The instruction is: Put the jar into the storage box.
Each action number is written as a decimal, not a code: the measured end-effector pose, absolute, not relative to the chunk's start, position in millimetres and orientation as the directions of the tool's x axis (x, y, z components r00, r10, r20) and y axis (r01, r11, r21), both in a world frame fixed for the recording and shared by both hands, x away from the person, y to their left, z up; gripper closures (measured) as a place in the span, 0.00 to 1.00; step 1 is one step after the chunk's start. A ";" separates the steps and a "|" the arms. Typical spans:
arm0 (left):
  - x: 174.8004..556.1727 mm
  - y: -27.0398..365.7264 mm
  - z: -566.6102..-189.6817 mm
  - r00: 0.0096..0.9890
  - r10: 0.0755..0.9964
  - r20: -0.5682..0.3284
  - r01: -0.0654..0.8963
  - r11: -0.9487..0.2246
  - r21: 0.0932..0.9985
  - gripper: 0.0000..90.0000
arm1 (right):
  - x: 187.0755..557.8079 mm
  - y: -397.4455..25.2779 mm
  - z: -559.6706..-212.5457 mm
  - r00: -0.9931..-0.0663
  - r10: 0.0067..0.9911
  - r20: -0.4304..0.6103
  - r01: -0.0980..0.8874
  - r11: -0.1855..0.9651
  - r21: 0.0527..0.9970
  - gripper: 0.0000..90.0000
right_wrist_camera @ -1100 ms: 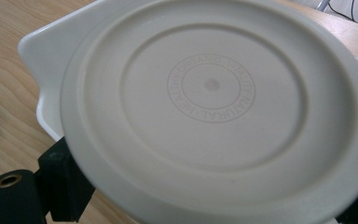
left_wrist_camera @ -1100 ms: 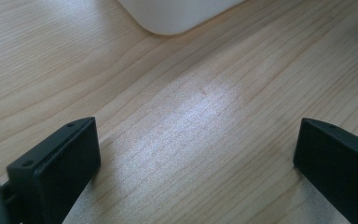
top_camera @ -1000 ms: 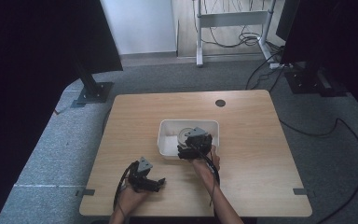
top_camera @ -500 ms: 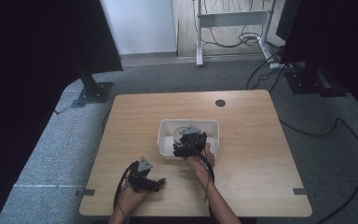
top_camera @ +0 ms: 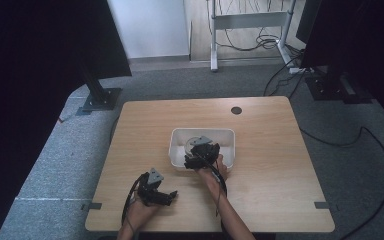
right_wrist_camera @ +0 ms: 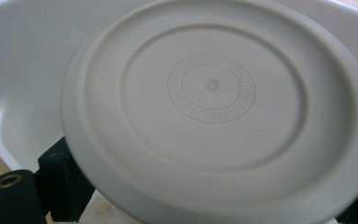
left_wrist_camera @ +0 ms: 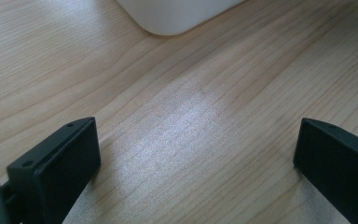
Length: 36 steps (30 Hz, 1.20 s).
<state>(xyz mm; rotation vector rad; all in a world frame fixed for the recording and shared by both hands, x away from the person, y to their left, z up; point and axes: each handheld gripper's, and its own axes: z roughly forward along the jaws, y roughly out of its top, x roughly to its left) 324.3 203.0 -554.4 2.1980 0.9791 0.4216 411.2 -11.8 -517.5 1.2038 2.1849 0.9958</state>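
While the left gripper [top_camera: 166, 196] keeps its place at the lower left of the table [top_camera: 260, 200], the right gripper [top_camera: 192, 160] has shifted a little leftward along the near wall of the white bin [top_camera: 227, 134] since a second ago, and now sits over the bin's lower left part in the high view.

Seen from the right gripper view, a round white lid [right_wrist_camera: 212, 116] takes up the middle of the frame, tilted, its flat face toward the camera. Raised lettering runs in a ring around its centre; "ORGANIC" and "NATURAL" can be made out, the rest is too faint to read. The lid's lower rim lies between the right gripper's jaws: the left jaw touches the rim at lower left, the right jaw shows at the lower right corner, so the gripper is clamped on the lid. Behind the lid stands the bin's wall.

From the left gripper view, the jaws stand wide apart over bare wood, with the bin's rounded corner [left_wrist_camera: 177, 18] at upper centre.
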 end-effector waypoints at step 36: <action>324.5 202.8 -554.5 0.664 0.747 0.016 0.525 -0.482 0.701 0.00 | 410.3 -21.3 -528.2 -0.533 0.844 0.056 0.556 0.300 0.775 0.02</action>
